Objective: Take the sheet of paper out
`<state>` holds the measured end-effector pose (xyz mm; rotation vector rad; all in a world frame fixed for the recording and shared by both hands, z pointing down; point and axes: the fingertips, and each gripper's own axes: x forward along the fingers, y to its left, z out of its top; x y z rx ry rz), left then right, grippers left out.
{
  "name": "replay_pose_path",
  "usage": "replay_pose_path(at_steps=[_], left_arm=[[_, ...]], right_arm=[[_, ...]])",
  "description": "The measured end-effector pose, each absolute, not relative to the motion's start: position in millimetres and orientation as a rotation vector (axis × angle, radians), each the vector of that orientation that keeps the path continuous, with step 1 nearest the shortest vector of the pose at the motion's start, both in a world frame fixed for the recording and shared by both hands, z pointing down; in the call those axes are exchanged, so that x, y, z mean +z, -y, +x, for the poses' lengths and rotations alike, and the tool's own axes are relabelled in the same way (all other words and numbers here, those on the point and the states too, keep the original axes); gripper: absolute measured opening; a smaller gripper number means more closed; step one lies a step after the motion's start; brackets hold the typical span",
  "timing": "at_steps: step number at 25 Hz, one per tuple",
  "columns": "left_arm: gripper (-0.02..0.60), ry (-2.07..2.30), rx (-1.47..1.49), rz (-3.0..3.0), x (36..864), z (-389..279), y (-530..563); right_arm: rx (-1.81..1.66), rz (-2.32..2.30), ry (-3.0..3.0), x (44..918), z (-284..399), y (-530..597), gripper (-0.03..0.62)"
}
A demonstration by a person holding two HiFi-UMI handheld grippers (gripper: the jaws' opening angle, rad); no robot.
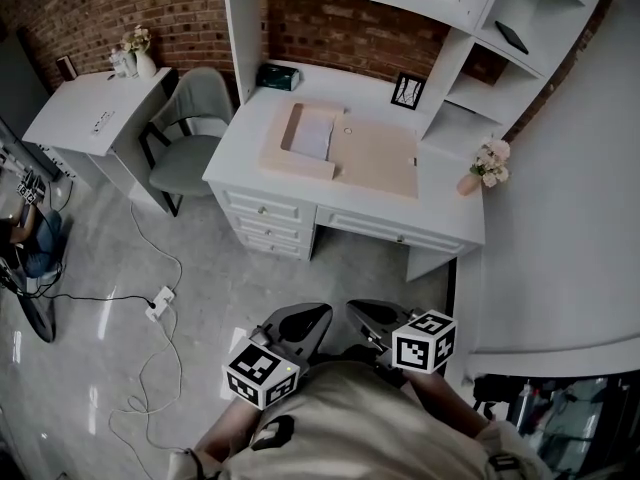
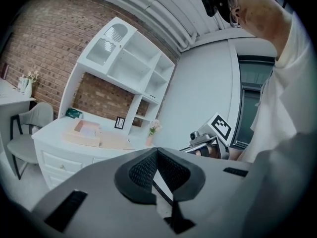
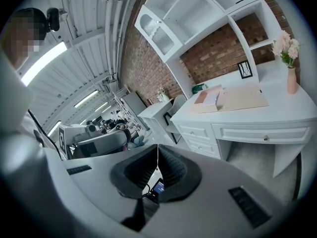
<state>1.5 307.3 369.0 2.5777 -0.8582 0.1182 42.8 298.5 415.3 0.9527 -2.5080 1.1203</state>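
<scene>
White surface (image 1: 243, 143), drawers beneath. Centre: tan folder (image 1: 375, 158) lying open and flat, spanning most of the depth. Rear edge, left: green box (image 1: 278, 76). Rear edge, right of centre: small picture frame (image 1: 407, 90), upright. Right edge: vase of pale flowers (image 1: 470, 182), upright.

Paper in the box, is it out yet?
Not yet. Done: the tan box on the desk lies open. In hand: nothing; left gripper and right gripper are shut, empty, short of the desk. Left: lifting out the sheet of paper lying inside.
</scene>
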Motion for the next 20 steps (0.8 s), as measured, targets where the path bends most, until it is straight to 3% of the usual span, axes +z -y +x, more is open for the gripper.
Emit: replay_pose_path(at_steps=[20], left_arm=[[0.017,0.81,0.162,2.513,388.3,15.6,-295.5]], right_arm=[[1.143,0.878,2.479,427.6,43.6,-285.2,0.028]])
